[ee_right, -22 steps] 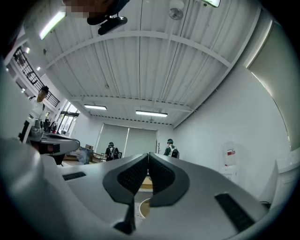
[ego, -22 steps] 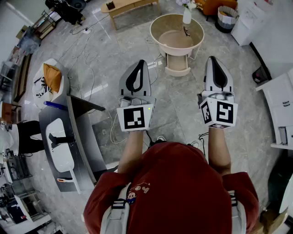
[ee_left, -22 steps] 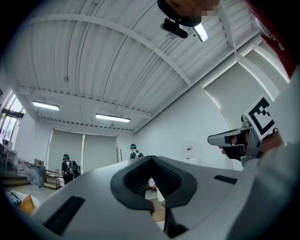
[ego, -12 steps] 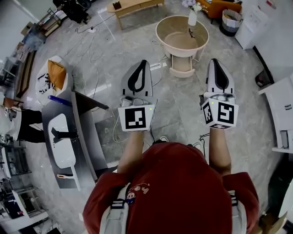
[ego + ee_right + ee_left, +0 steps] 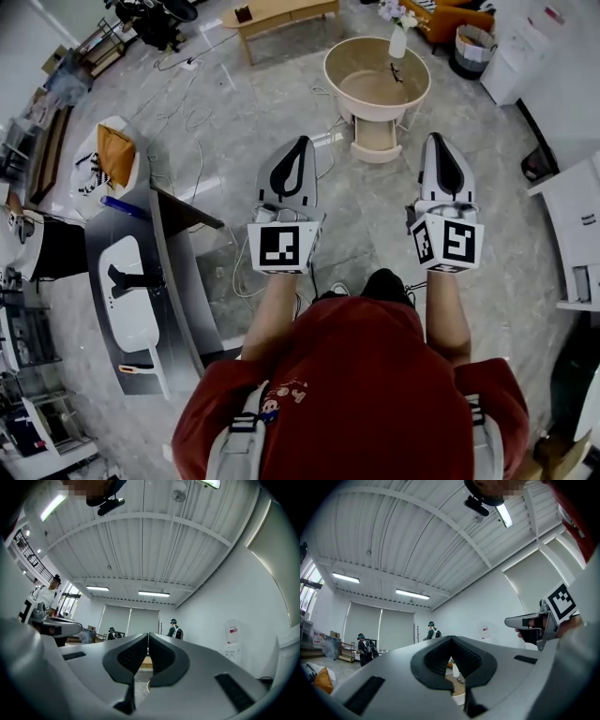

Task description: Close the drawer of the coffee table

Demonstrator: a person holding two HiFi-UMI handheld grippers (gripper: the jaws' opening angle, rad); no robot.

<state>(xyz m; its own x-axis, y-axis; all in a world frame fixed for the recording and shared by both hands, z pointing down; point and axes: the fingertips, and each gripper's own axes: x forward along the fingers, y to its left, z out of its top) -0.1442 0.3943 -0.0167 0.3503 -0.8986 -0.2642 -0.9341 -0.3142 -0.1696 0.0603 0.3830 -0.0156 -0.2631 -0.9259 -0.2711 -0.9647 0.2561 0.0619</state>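
Observation:
A round beige coffee table (image 5: 420,89) stands on the floor ahead, at the top of the head view. Its drawer (image 5: 377,142) is pulled out toward me below the rim. On the tabletop stands a white vase with flowers (image 5: 398,39). My left gripper (image 5: 304,140) is held in the air, short of the drawer and to its left, shut with nothing in it. My right gripper (image 5: 436,137) hovers to the drawer's right, also shut and empty. In the left gripper view the vase (image 5: 455,670) shows through the gap behind the closed tips (image 5: 451,638). The right gripper (image 5: 148,633) has its tips pressed together.
A grey stand with a white device (image 5: 178,272) is at my left, white cabinets (image 5: 574,211) at my right. Cables (image 5: 187,122) trail over the marble floor. A low wooden bench (image 5: 272,11) and a basket (image 5: 469,39) lie beyond the table. People stand far off (image 5: 174,629).
The coffee table has drifted slightly right in the head view and a dark shoe now shows between my arms. Both grippers keep their pose and stay shut.

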